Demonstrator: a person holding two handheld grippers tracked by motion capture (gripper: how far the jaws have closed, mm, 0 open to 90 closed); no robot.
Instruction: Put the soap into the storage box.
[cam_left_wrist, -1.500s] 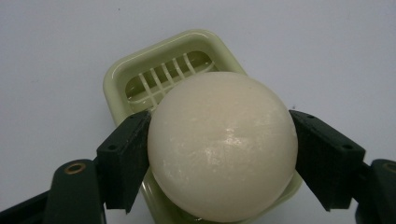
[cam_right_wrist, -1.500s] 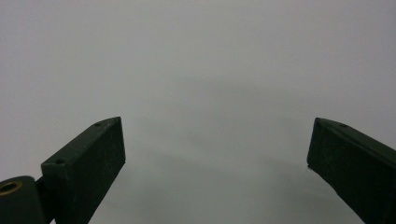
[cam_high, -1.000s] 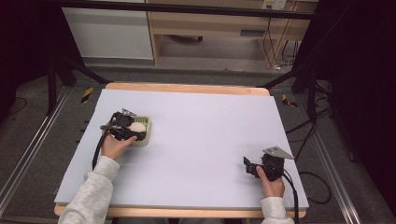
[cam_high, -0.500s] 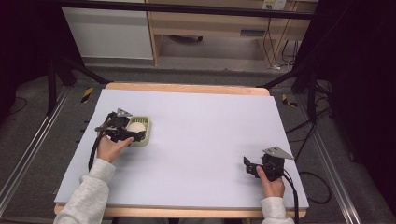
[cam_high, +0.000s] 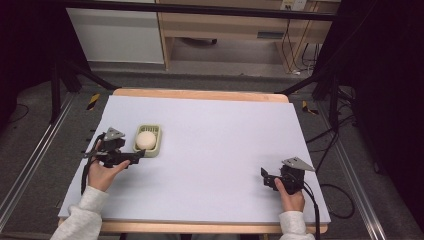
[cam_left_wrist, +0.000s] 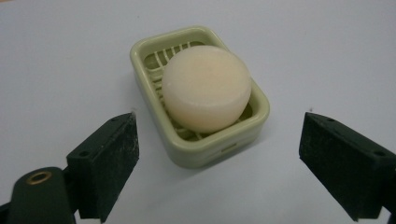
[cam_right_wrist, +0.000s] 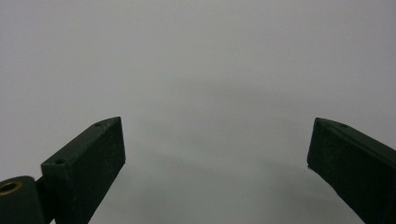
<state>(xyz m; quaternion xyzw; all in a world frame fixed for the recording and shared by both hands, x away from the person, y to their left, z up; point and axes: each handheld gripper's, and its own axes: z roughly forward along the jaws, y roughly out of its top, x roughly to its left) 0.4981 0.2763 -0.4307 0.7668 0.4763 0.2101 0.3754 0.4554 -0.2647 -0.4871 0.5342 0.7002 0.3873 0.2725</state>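
A round cream soap (cam_high: 146, 139) (cam_left_wrist: 205, 86) lies in a pale green slatted soap dish (cam_high: 150, 153) (cam_left_wrist: 140, 51) on the left part of the white table. My left gripper (cam_high: 136, 156) (cam_left_wrist: 218, 122) sits just short of the dish's near end, pointing at it. Its jaws have just been opening and stand wide apart, with nothing between the pads. My right gripper (cam_high: 265, 176) (cam_right_wrist: 217, 126) rests at the near right of the table, open over bare white surface.
The white sheet (cam_high: 225, 135) covers a wooden table whose edge (cam_high: 200, 94) shows at the far side. Black stand legs (cam_high: 75, 75) rise at the far left, and cables (cam_high: 335, 190) trail off the right edge. Wooden furniture (cam_high: 225, 25) stands beyond.
My left gripper has let go of the soap, leaving it in the dish, and drawn back toward the near left. The right gripper has stayed where it was.
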